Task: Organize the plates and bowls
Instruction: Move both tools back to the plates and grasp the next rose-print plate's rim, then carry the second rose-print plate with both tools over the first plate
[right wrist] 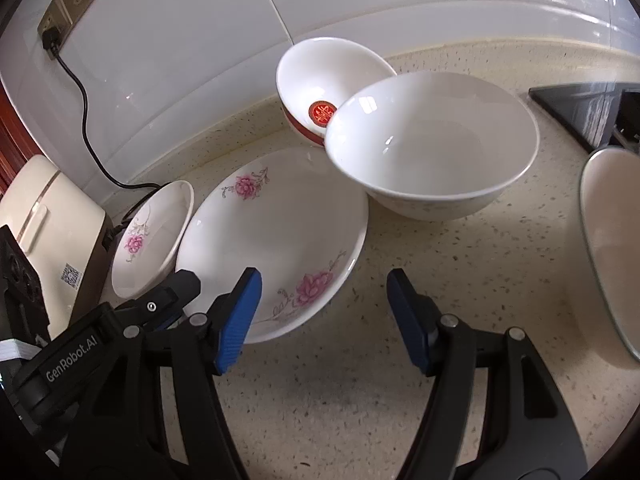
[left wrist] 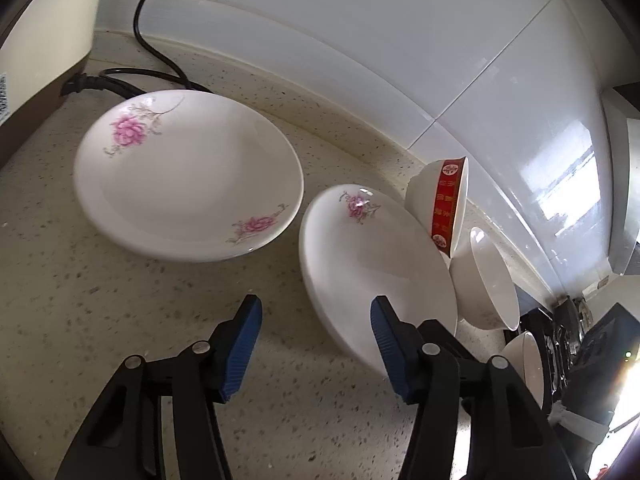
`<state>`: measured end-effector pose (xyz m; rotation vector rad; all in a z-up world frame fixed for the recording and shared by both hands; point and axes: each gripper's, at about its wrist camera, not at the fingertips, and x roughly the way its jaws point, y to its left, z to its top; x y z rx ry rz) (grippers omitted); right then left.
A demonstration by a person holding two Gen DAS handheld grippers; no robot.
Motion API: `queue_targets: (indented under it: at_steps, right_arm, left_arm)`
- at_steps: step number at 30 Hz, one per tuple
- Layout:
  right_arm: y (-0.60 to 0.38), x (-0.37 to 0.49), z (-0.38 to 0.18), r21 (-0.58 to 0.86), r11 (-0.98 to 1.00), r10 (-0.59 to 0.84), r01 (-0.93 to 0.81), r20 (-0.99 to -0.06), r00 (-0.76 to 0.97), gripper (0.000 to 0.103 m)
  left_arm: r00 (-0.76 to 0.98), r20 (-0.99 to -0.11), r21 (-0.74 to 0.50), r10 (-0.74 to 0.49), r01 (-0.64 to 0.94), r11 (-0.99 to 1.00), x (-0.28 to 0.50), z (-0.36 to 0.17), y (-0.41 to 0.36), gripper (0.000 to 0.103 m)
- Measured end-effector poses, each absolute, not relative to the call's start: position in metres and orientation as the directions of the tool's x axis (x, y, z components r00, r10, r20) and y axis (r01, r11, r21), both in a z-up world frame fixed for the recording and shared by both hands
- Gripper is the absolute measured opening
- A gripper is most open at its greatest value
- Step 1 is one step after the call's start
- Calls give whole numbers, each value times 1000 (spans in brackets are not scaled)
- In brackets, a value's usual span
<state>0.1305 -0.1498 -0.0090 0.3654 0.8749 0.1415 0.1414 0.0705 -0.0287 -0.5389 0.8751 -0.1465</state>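
Observation:
Two white plates with pink flowers lie on the speckled counter. In the left wrist view the far plate [left wrist: 188,176] is at the left and the near plate [left wrist: 376,268] at the right. My left gripper [left wrist: 316,344] is open low over the counter; its right pad sits against the near plate's front rim without gripping it. A red-banded bowl [left wrist: 444,208] and a white bowl [left wrist: 488,280] stand behind that plate. My right gripper [right wrist: 324,316] is open above bare counter, its left pad overlapping the near plate's [right wrist: 276,240] rim. Ahead are the white bowl [right wrist: 432,148] and red-banded bowl [right wrist: 332,80].
A cream appliance [right wrist: 48,216] with a black cord [right wrist: 84,120] stands at the left by the far plate [right wrist: 156,236]. Another white bowl [right wrist: 608,256] is at the right edge. A black stove top [right wrist: 580,108] lies back right. The tiled wall [left wrist: 360,40] bounds the counter.

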Motion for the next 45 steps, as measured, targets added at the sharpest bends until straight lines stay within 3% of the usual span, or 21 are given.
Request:
queue_targets:
  at_steps: [5,10,12,13,14,23,45]
  right_arm:
    - [-153,137,-10,392,920,293,11,-704,647,69]
    - [-152,143,-11,381,925,286,6,-705,649,64]
    - [-149,143,-11,373,928,287,-3,-708,645,54]
    - [-147,145,-12,371,929,290,-9,-710,641,44]
    - [-145,146,-13,360,933,285,-12,-716,637,42]
    - [-143,144,-13,342,940,268,-7,-723,637,36]
    - [-136,139,-9,320,947,264,-30,-720,642,36]
  left_arm:
    - [656,-673,-505,-341,-70,860,146,-28,68,55]
    - [663,-673,-478,-328,-53,877,152,-30,67,42]
    - [659,-679,-468,-323,-50,882,155,-32,65,29]
    - [655,-682,-465,-325,-46,884,156,-34,64,25]
    - [651,-685,-464,-328,-43,885,156,-35,63,20]
    - [648,-701,-422,-298,-40,906,155,-33,57,20]
    - [662,-715,-334,-225,-41,942,148,-21,44,20]
